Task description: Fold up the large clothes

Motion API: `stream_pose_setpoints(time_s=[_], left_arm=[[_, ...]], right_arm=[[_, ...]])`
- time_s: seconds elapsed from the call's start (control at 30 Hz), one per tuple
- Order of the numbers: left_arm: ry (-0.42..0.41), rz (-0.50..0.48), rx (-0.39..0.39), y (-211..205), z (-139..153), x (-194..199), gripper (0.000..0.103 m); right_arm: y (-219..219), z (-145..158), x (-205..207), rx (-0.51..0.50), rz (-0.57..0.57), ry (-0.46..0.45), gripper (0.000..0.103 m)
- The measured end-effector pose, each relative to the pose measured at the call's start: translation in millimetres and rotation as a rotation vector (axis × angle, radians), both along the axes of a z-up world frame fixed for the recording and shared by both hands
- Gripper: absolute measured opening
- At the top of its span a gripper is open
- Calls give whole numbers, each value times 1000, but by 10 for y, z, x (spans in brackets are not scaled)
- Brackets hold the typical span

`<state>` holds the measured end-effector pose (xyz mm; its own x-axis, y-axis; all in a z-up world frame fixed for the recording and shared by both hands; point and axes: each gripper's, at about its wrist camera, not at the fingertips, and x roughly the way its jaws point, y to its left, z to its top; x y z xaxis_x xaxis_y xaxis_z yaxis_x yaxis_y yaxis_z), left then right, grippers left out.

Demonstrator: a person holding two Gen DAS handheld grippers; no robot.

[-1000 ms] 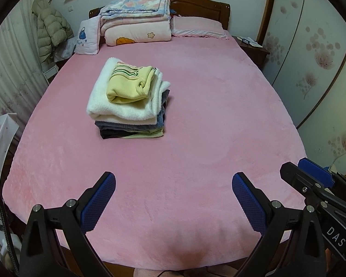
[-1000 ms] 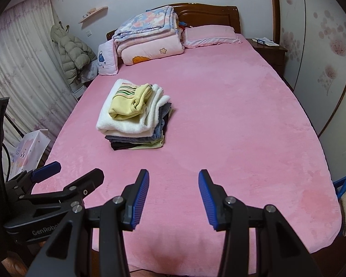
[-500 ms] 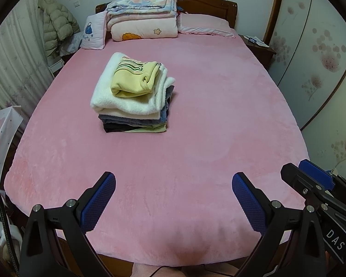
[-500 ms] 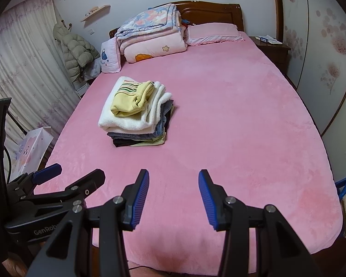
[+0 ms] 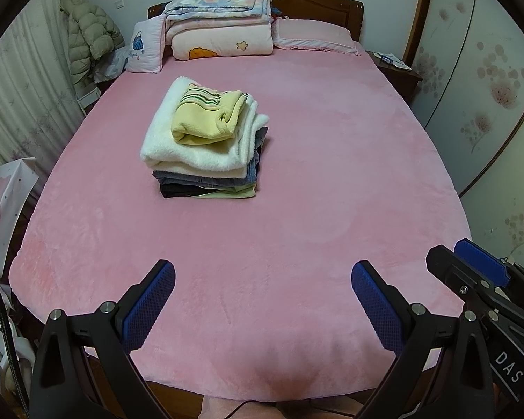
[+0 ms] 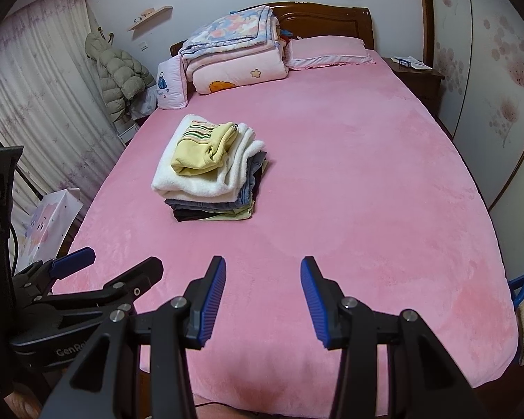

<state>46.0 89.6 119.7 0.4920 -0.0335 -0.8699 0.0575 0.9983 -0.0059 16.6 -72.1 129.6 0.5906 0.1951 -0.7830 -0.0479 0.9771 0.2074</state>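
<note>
The lower clothes in the stack [image 5: 206, 160] show only their folded edges. The bag [image 5: 3, 206] at the left is cut off by the frame, and the nightstand [image 5: 396, 70] items are too small to identify.

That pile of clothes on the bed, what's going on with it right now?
Nothing is being handled. The stack of folded clothes sits on the pink bed, with a yellow garment on top of a white fleece one. The left gripper and right gripper both hang open and empty over the near edge of the bed, well short of the stack.
</note>
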Motion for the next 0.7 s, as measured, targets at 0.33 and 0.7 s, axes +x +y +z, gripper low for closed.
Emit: stream_pose_setpoints(time_s=[0.33,0.7], left_arm=[[6,-2,2,-12,-27,6,101],[10,-8,3,-5,-34,8,100]], right_arm=[[-2,-18,0,0,0,3,45],[-26,-9,7,1,1,3,45]])
